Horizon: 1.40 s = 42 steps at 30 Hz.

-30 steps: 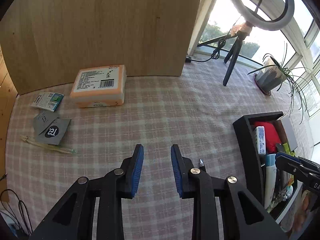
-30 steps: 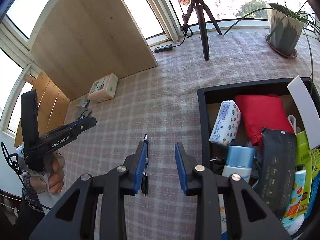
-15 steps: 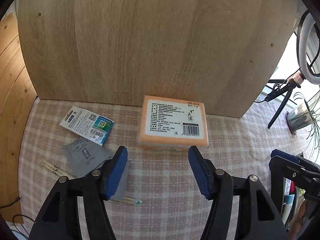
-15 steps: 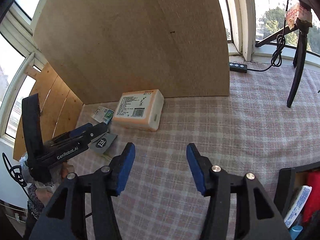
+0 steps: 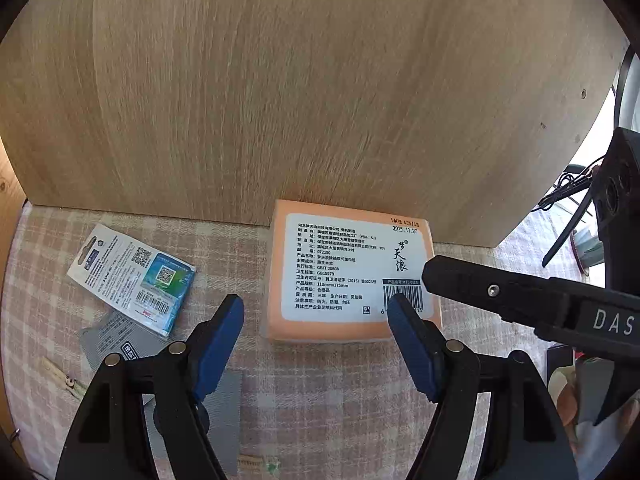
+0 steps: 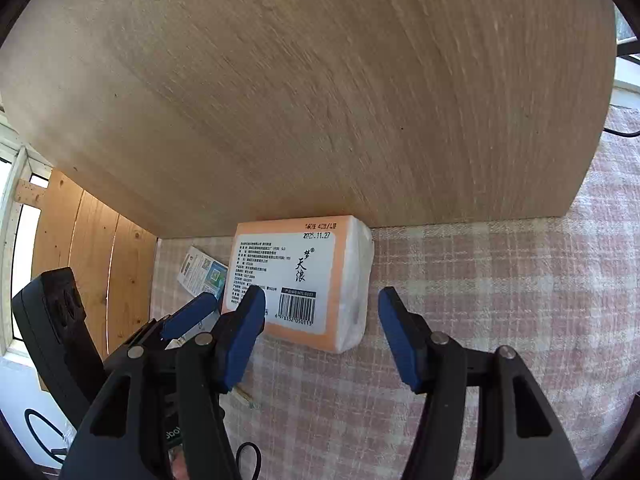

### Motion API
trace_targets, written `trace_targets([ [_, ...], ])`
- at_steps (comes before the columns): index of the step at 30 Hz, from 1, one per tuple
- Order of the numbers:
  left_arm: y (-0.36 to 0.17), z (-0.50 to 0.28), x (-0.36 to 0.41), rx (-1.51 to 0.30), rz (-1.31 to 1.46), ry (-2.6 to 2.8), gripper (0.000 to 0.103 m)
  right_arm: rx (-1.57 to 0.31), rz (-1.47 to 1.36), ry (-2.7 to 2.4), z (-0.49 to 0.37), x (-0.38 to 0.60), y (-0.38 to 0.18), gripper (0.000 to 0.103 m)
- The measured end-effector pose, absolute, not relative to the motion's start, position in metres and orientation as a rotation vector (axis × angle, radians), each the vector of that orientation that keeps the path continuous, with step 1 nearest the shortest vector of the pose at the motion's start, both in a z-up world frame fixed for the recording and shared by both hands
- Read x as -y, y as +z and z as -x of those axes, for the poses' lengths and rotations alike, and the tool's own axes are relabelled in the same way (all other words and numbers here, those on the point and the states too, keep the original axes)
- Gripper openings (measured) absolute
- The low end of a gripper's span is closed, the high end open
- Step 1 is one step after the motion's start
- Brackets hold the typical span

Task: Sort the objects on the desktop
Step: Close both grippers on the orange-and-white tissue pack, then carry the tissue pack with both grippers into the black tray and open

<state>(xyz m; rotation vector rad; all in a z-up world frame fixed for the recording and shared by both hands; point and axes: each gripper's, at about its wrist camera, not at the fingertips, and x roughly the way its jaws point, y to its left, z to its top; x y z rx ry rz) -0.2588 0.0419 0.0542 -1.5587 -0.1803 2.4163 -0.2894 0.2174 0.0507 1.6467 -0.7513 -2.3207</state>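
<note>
Left gripper [image 5: 316, 344] spread wide, holding nothing, poised just short of the tissue pack [image 5: 352, 276]. Right gripper [image 6: 322, 334] equally wide and empty, straddling the pack's near right corner without visible contact. Lay flat, label up, on the checked worktop [image 6: 500, 300], long axis running away toward the upright wooden board [image 5: 300, 100], far end against it.

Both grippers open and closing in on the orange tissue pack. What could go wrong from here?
1. The left gripper and right gripper crowd the same tissue pack; their fingers may collide.
2. The pack sits close to the wooden board, so a push could jam it.
3. The soft pack may deform or slip when squeezed.
</note>
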Motion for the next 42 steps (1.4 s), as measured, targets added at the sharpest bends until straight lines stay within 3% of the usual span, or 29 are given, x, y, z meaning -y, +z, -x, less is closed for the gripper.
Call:
trace_targets([
  [10, 0.047, 0.253, -0.060, 0.193, 1.547, 2.418, 0.070, 0.763, -1.651, -2.304, 0.297, -0.206, 0.037, 0.056],
  [20, 0.067, 0.200, -0.091, 0.146, 1.503, 2.405, 0.069, 0.782, -1.635, -2.323, 0.247, -0.228, 0.053, 0.056],
  [32, 0.130, 0.124, -0.142, 0.060, 1.355, 2.356, 0.069, 0.811, -1.484, -2.491, 0.135, -0.288, 0.124, 0.056],
  [42, 0.166, 0.051, -0.263, -0.121, 1.225, 2.164, 0.069, 1.016, -1.394, -2.678, 0.011, -0.393, 0.152, 0.056],
])
